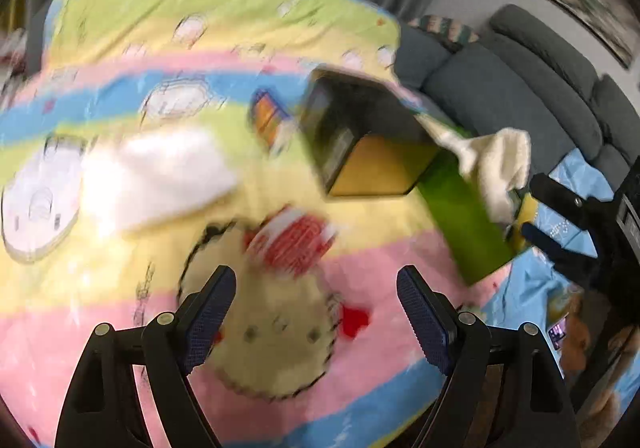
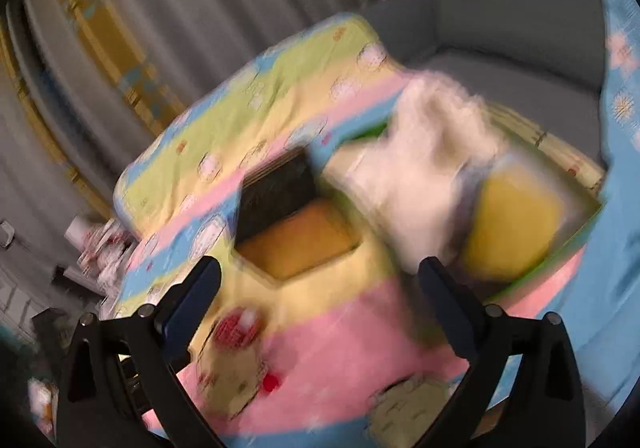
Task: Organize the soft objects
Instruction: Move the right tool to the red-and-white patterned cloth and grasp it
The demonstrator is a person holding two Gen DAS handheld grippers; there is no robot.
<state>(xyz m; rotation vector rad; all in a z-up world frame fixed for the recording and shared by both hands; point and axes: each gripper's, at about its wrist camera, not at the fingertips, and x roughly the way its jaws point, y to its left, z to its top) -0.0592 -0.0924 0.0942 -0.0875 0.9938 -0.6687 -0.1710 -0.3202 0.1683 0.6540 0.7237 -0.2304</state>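
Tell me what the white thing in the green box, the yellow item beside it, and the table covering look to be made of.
White cloth: probably fleece or terry, with a fuzzy, matte, slumped look. Yellow item: maybe foam sponge, a dull rounded block; blur leaves it open. Green box: likely cardboard, with flat, straight walls and a slight sheen. Cover: printed woven fabric, matte and lightly wrinkled, draping over the edges.

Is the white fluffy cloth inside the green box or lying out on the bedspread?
Partly in: the white fluffy cloth sits in the green box beside a yellow item, one end draping over the rim.
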